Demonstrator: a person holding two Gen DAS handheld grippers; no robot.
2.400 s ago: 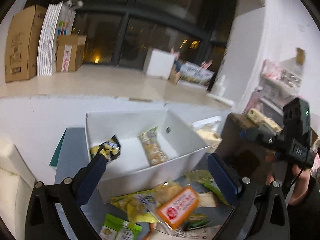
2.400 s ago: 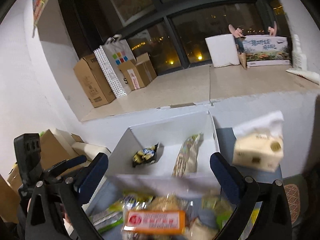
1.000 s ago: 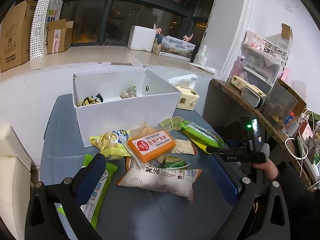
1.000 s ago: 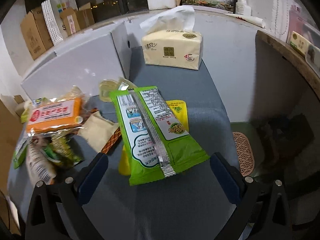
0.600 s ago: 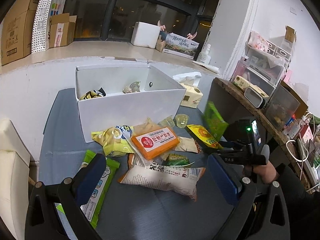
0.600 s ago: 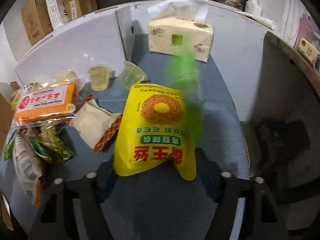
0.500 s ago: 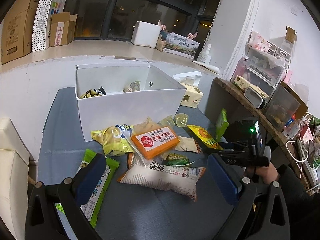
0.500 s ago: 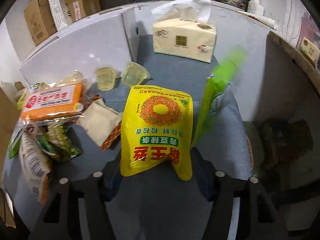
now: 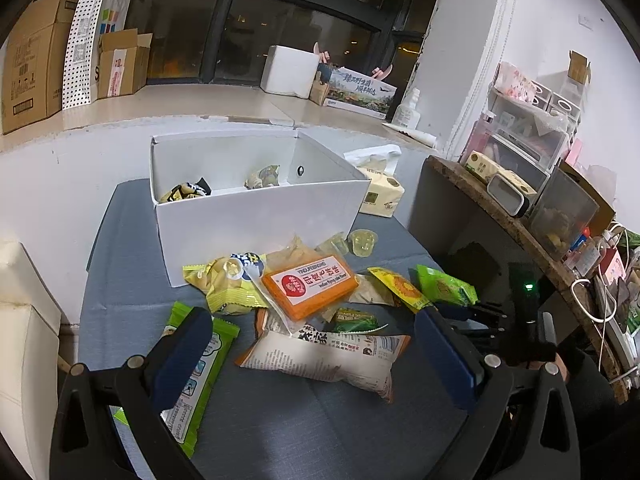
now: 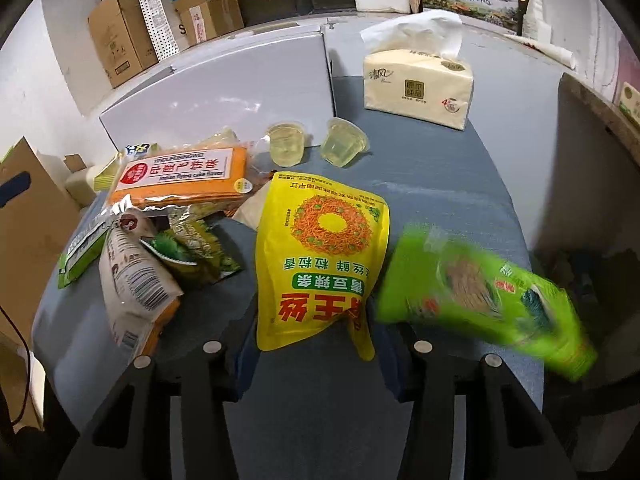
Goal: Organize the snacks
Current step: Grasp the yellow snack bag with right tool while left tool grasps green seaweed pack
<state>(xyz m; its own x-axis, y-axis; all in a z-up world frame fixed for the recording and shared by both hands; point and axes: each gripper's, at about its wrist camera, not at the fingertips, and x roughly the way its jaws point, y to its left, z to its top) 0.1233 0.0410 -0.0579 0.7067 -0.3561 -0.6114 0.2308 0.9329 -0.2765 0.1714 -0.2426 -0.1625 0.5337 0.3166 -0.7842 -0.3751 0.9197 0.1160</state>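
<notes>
A pile of snack packets lies on the grey table in front of the white box (image 9: 260, 216), which holds two snacks. My right gripper (image 10: 316, 360) points down at a yellow packet (image 10: 320, 248). Its jaws are closing, and the packet's near end lies between the pads without being pinched. A green packet (image 10: 480, 296), blurred, tumbles to its right. In the left wrist view my left gripper (image 9: 310, 316) hangs open above a white packet (image 9: 324, 356), holding nothing. An orange cake packet (image 9: 310, 286) tops the pile. The right gripper (image 9: 500, 320) shows beside the green packet (image 9: 444, 290).
Two jelly cups (image 10: 286, 144) sit near the box (image 10: 224, 92). A tissue pack (image 10: 416, 84) stands at the back right. A long green packet (image 9: 196, 368) lies under my left finger. A cluttered shelf (image 9: 520, 200) runs along the table's right side.
The green packet that covered the yellow one has flipped up and off to the right. The right gripper's jaws have narrowed around the yellow packet. My left gripper has stayed put over the last second.
</notes>
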